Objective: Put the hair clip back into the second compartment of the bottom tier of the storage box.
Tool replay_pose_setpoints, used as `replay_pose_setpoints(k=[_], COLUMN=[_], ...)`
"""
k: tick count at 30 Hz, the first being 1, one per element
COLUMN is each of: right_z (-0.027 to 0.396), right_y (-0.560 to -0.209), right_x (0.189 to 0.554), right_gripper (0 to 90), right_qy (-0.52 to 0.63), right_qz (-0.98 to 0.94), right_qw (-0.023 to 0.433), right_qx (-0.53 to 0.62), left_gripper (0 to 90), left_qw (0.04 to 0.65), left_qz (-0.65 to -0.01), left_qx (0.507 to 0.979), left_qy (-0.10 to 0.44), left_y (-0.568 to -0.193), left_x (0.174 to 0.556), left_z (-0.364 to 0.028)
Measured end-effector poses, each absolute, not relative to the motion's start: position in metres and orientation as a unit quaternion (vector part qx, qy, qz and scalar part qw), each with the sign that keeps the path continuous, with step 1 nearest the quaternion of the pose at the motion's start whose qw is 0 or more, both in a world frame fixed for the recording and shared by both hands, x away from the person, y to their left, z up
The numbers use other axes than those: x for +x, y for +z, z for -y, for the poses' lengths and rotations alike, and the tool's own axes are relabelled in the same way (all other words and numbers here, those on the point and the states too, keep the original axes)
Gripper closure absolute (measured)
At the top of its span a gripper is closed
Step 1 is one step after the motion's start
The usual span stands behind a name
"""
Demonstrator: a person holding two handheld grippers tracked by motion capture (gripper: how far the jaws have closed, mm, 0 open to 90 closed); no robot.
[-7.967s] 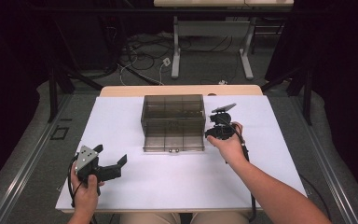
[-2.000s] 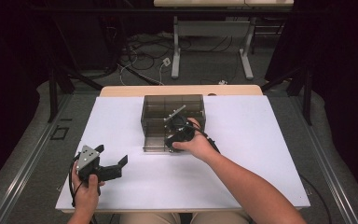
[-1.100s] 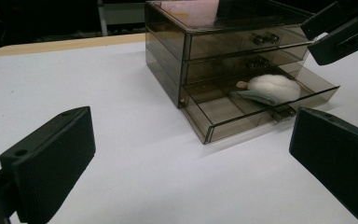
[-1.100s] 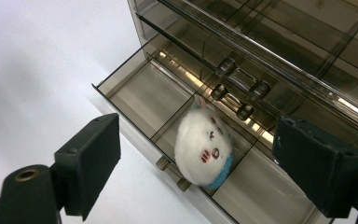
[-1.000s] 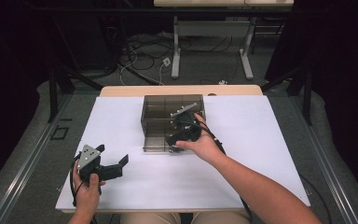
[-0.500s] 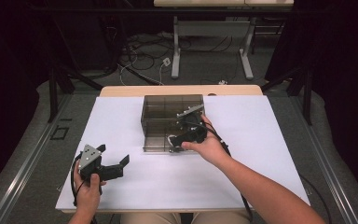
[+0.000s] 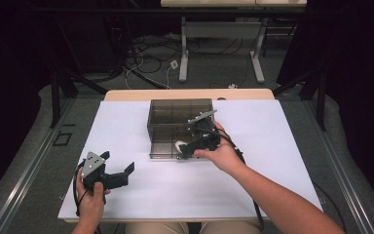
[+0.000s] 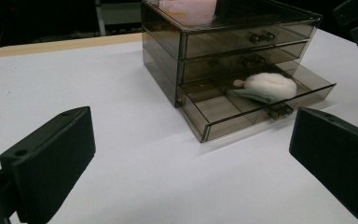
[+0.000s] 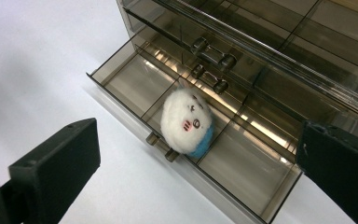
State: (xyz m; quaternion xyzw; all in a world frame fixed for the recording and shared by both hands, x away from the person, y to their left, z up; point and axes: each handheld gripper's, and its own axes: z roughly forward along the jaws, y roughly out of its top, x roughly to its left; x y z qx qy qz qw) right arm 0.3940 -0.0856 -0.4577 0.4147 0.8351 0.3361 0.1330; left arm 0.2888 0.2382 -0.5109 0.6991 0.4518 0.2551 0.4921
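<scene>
A smoked clear drawer box (image 7: 179,113) stands mid-table with its bottom drawer (image 7: 161,149) pulled out. A white round plush toy (image 7: 179,145) with a blue edge lies in that drawer. My right gripper (image 7: 189,142) hovers just over the drawer. In the right gripper view its jaws have just been opening and stand wide on either side of the plush (image 9: 186,122), not touching it. My left gripper (image 7: 119,163) rests open near the table's front left, aimed at the box (image 8: 223,46), whose open drawer (image 8: 223,116) holds the plush (image 8: 265,86).
The box has two shut upper drawers with small knobs (image 9: 226,60). A white sheet (image 7: 272,146) covers the table, with bare room left and right of the box. Beyond the far edge are table legs and cables on the floor (image 7: 160,58).
My right gripper came from the box's right side to the open drawer, then drew back a little. The white plush now lies free in the drawer. My left gripper stayed put.
</scene>
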Motion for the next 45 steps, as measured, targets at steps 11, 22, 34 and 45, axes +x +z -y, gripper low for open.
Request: replay_pose_setpoints(k=[11, 22, 34, 45], right_z=[0.100, 0.126, 0.151, 0.175], right_y=[-0.455, -0.453, -0.452, -0.454], right_x=[0.386, 0.377, 0.366, 0.356], right_gripper=[0.0, 0.0, 0.0, 0.0], right_qy=[0.340, 0.354, 0.370, 0.394], right_qz=[-0.834, -0.821, -0.803, -0.780], right_qw=[0.142, 0.153, 0.159, 0.172], right_qx=[0.410, 0.421, 0.439, 0.454], left_gripper=[0.4, 0.4, 0.4, 0.4], left_qw=[0.490, 0.489, 0.490, 0.489], left_qz=[-0.453, -0.455, -0.460, -0.462], left_qx=[0.699, 0.698, 0.695, 0.695], left_qy=[0.256, 0.256, 0.255, 0.253], left_y=[-0.511, -0.512, -0.512, -0.512], left_x=[0.289, 0.288, 0.288, 0.288], left_z=[-0.239, -0.239, -0.240, -0.241])
